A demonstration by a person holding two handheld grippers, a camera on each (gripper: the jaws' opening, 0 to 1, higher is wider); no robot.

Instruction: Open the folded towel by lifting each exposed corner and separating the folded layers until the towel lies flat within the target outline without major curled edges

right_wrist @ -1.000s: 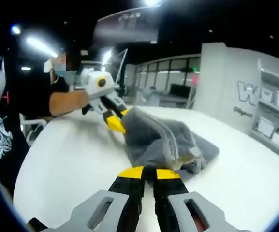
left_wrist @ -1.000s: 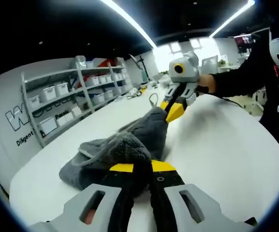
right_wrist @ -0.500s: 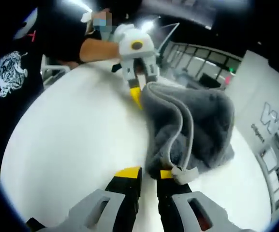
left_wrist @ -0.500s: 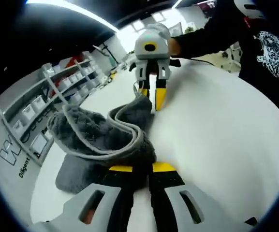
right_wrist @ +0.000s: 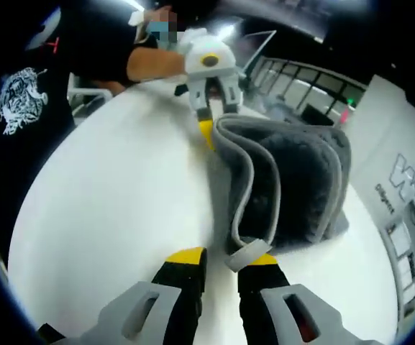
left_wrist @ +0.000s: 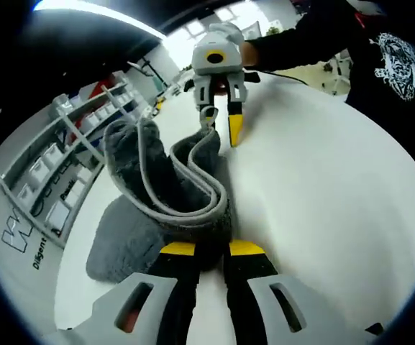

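Left claw [left_wrist: 206, 249]: I see it clenched on the grey towel [left_wrist: 165, 188].
Right claw [right_wrist: 221, 256]: pinching its edge too.
Wall lettering [left_wrist: 40, 249]: "Diligent" (partly legible).
Worktop [left_wrist: 322, 194]: white.

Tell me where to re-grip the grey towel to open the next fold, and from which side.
Take the pale hemmed edge of the grey towel, on the loose inner layer that loops up between the two claws. Come from the open white table side: the layer edges face there and stand apart, while the far side is probably the closed fold.
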